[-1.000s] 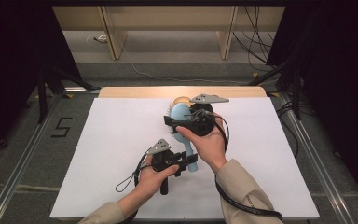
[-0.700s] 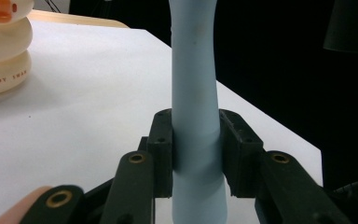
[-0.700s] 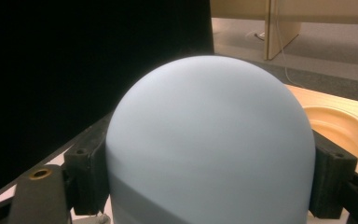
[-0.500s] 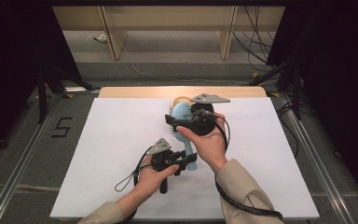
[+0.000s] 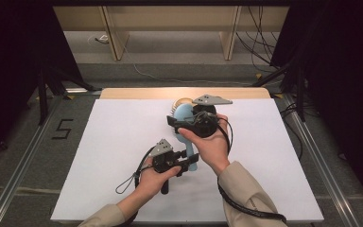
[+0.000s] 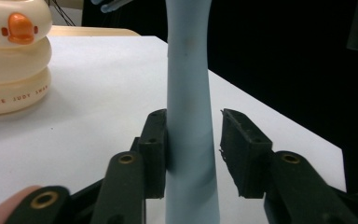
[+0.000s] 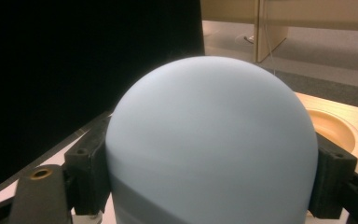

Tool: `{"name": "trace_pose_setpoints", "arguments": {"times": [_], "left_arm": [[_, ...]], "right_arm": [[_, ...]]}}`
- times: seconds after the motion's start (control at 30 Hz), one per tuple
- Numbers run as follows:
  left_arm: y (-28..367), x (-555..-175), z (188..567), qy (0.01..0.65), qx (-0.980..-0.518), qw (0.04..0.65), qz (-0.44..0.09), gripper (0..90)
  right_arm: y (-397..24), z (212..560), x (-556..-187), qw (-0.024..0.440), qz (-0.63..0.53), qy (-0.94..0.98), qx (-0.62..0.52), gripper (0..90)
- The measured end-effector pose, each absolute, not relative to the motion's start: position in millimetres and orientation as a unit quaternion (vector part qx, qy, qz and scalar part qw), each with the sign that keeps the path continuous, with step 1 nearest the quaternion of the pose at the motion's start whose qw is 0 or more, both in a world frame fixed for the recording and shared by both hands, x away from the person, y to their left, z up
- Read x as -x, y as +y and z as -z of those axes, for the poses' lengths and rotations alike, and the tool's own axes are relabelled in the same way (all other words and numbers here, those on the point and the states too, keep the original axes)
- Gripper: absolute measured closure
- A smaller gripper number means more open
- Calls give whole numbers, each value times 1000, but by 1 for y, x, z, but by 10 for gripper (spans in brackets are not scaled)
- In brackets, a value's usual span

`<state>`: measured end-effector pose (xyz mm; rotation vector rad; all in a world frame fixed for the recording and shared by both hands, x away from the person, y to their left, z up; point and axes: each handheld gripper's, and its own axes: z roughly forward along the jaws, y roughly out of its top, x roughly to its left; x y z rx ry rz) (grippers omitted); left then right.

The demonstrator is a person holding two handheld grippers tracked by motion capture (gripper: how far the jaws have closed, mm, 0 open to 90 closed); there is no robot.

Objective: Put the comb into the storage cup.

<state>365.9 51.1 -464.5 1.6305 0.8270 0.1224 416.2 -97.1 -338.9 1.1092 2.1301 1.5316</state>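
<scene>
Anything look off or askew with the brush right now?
One thing: the left hand-held gripper has just been opening, so one pad stands clear of the blue hairbrush handle. The right hand-held gripper clamps its head.

Matt, smooth blue plastic hairbrush (image 6: 189,116); glossy cream plastic duck container (image 6: 14,60).

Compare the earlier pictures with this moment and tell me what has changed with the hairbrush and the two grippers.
The left gripper has just been opening its jaws: one pad lies against the blue hairbrush handle, the other stands clear, so its grip is let go. The right gripper stays clamped on the brush's rounded head. Both hands, the brush and the cream duck-faced container sit where they were.
</scene>
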Motion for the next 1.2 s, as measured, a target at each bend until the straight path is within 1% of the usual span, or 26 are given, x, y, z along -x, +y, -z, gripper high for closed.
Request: {"name": "trace_pose_setpoints", "arguments": {"times": [0.13,0.23,0.3,0.43,0.5,0.67,0.77,1.2], "left_arm": [[50,-365,463,357,-715,596,-79,388],[50,-365,461,354,-721,587,-96,265],[50,-364,460,350,-725,584,-103,219],[50,-362,458,342,-734,574,-124,155],[51,-362,457,337,-739,568,-135,144],[55,-360,455,330,-746,558,-151,54],[60,-359,454,315,-755,553,-158,0],[96,-355,453,329,-754,534,-196,0]], "right_arm": [[-97,338,-416,150,-534,737,-387,206],[-98,338,-417,152,-535,734,-390,207],[-99,338,-417,154,-534,734,-390,207],[-100,338,-417,156,-536,731,-393,207],[-100,337,-417,159,-535,731,-393,207],[-102,337,-417,164,-533,730,-393,208],[-104,337,-417,168,-532,730,-394,208],[-112,333,-419,182,-534,723,-399,208]]}}
